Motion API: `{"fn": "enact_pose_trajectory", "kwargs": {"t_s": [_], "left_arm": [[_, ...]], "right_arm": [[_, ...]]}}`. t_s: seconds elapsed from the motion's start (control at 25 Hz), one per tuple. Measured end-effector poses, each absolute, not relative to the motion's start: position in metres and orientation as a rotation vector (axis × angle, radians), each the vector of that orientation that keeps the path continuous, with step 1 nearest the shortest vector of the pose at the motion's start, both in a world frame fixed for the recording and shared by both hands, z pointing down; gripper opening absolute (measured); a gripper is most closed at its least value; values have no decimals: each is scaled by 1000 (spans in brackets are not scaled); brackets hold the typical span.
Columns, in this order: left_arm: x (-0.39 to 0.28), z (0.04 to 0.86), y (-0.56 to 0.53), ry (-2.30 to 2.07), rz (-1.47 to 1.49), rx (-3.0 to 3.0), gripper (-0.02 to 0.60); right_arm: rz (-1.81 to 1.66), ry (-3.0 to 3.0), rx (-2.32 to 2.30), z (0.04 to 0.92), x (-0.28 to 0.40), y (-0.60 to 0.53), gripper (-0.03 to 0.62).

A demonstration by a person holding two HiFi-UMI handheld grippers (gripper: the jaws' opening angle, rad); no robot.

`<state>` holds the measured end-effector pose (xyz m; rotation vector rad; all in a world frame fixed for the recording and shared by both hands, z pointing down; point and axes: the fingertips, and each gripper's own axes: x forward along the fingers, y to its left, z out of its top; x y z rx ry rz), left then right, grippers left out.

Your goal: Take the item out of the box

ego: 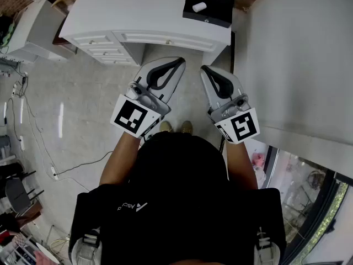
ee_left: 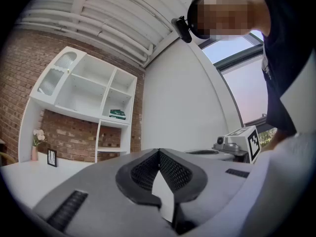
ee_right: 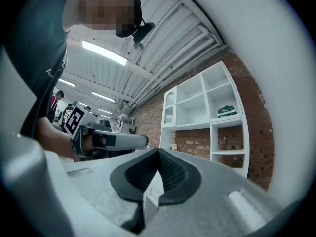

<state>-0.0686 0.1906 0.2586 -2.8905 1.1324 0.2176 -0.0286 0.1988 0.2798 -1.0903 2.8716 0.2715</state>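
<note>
Here, the left tool [ego: 177,63] has its jaws pressed fully together with nothing between them. The right tool [ego: 204,69] is likewise closed and empty, its black pads meeting at the tips. Both hang side by side in front of the person's body, over the floor [ego: 83,109], tips aimed toward twelve o'clock. Beyond them, at twelve o'clock, stands a white worktop [ego: 138,10] with drawers [ego: 105,51]. The black box [ego: 215,12] sits on it at about one o'clock from the right tool, well apart from both tools. A small white item [ego: 199,7] shows on or in the box; which of the two cannot be told. The task seems not yet begun, so the approach is the step in hand. The next move calls for stepping closer, opening one tool's jaws and lowering them around the item.
</note>
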Motion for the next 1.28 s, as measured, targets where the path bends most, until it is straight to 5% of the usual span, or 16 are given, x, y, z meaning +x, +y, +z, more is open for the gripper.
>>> {"fn": "enact_pose_trajectory", "kwargs": {"t_s": [1.28], "left_arm": [[-136,255,162,1043,273,-2913,0]], "right_arm": [[264,2843,-1249,284,-75,180,2]]}}
